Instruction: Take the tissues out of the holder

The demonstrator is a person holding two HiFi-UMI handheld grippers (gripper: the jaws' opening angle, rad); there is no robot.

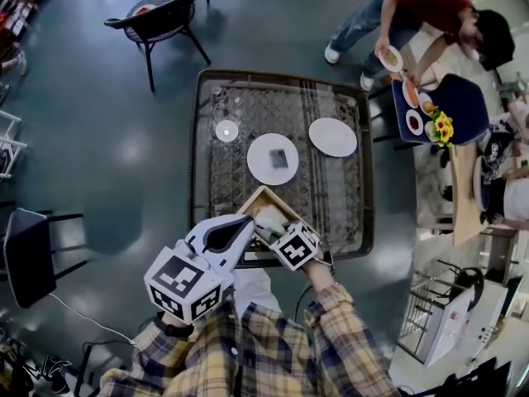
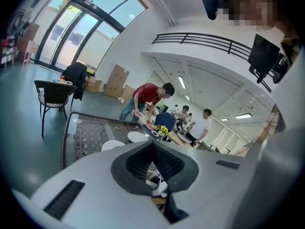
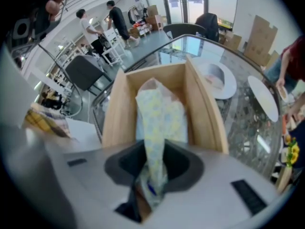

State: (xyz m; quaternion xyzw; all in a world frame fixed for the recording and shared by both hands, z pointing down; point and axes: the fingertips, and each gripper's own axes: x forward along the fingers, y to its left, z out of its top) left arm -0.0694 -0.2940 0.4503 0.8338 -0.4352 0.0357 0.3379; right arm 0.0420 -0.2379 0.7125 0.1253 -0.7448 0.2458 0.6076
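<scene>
The grey left gripper (image 1: 245, 224) hovers at the table's near edge, its jaws together on nothing. Just right of it, one open light-wood holder (image 3: 114, 113) stands on the glass-topped wicker table (image 1: 331, 209). The right gripper (image 3: 155, 168), its jaws hidden under its marker cube in the head view, pinches the one pale yellow-patterned tissue pack (image 3: 159, 120), which is in the holder. Beyond lie two round white plates (image 1: 332, 136), one bearing a dark thing too small to make out, and one small white disc (image 1: 226, 130).

Nothing legible shows in any view. In the head view, the large marker cube (image 1: 183, 284) at 7 o'clock and the small marker cube (image 1: 295, 246) at 6 o'clock bear only black-and-white square patterns. A blue mark on the tissues (image 3: 159, 123) is too blurred to read.
</scene>
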